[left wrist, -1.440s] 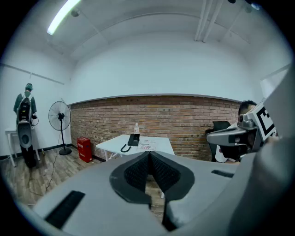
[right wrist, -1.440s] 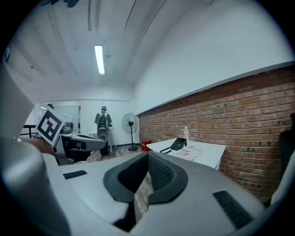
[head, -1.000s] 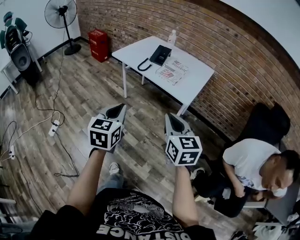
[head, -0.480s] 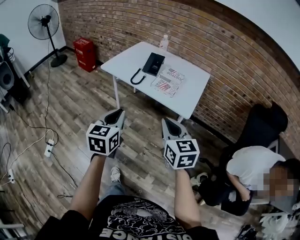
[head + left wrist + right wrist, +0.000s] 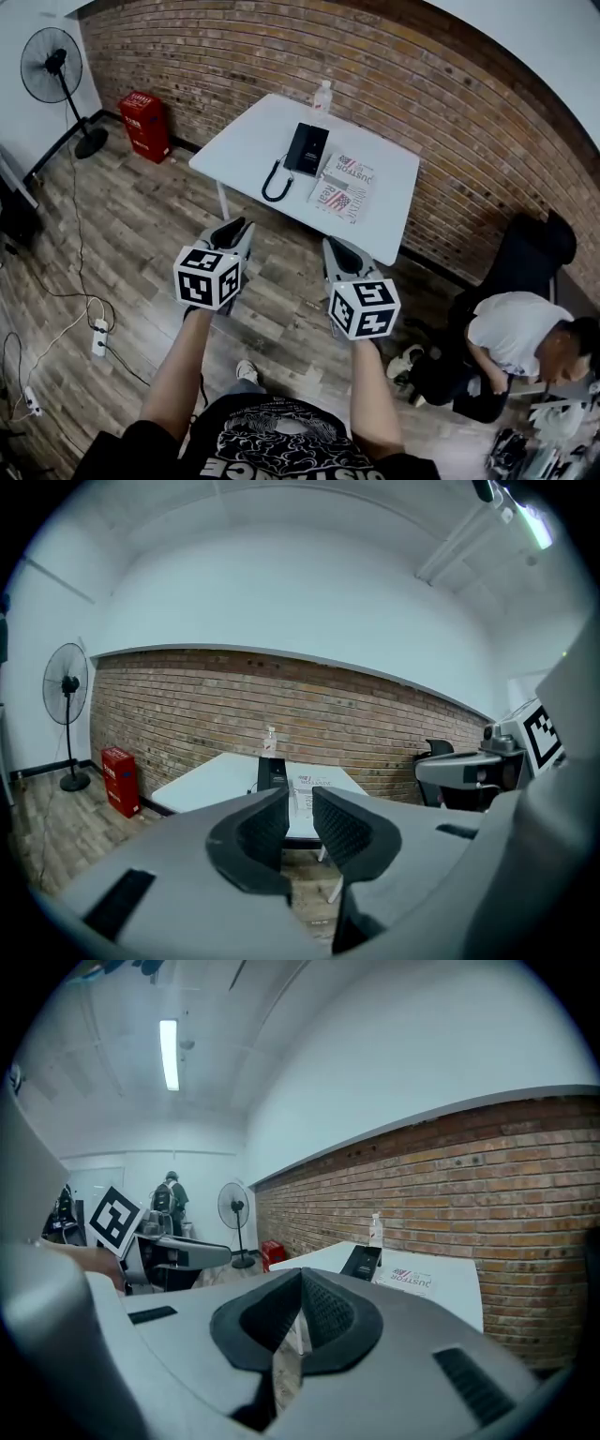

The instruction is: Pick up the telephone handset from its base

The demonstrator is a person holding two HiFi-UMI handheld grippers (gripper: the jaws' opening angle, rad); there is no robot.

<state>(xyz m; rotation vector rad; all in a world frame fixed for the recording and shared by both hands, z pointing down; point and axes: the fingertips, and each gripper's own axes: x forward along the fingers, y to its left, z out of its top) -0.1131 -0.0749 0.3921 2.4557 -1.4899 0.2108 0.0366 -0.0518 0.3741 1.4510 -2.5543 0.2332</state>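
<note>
Closing in on the white table (image 5: 246, 141) since a second ago, now seeing it larger and nearer the middle of the head view, with the standing fan (image 5: 52, 75) and the red box (image 5: 142, 114) shifted out to 10 o'clock.

Carrying both tongs side by side over the wooden floor (image 5: 141, 234), well short of the table and pointing toward 12 o'clock.

Holding the left gripper (image 5: 236, 228) at 9 o'clock of the view's centre, jaws parting at this moment, with a clear gap between the pads and nothing standing in it.

Holding the right gripper (image 5: 337, 247) at 3 o'clock of centre, jaws clenched tip to tip and gripping nothing.

Finding the telephone handset (image 5: 298, 148) lying on its base (image 5: 317, 152) on the tabletop, untouched, at 12 o'clock from the space between the two grippers and well apart from both.

Seeing the black cord (image 5: 275, 183) looping off toward 7 o'clock of the phone, a printed paper (image 5: 344, 185) lying just beside it at 4 o'clock, and a clear bottle (image 5: 322, 96) standing at 12 o'clock of it, near the brick wall (image 5: 450, 122).

Catching the phone far off in both gripper views: at 11 o'clock of the left gripper's gap, and at 3 o'clock of the right gripper's closed tips.

Showing a seated person (image 5: 511, 328) at 4 o'clock of the head view.
</note>
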